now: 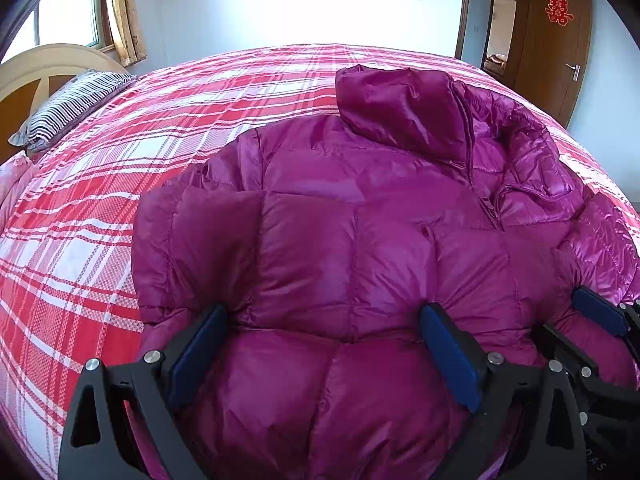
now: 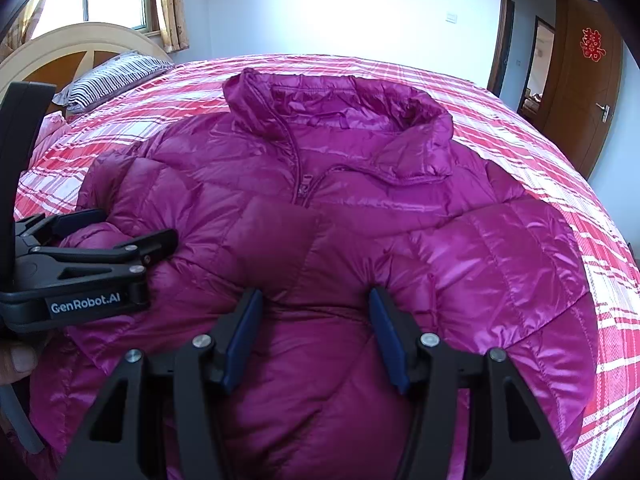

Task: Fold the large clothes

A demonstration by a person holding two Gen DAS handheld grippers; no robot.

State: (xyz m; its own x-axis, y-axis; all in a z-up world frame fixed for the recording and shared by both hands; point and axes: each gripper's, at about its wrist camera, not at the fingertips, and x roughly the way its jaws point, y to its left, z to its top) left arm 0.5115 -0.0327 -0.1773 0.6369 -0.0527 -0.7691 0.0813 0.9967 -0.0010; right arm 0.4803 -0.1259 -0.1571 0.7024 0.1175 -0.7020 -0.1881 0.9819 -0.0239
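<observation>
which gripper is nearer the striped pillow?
Left. The left gripper sits on the jacket half toward the striped pillow; the right gripper is on the jacket's far side from it.

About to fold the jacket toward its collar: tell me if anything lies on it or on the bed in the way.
Nothing visible does. Both the left gripper and the right gripper already sit on the jacket near its bottom edge, puffy fabric bulging between their fingers. The striped pillow lies well off to the side on the bed.
</observation>
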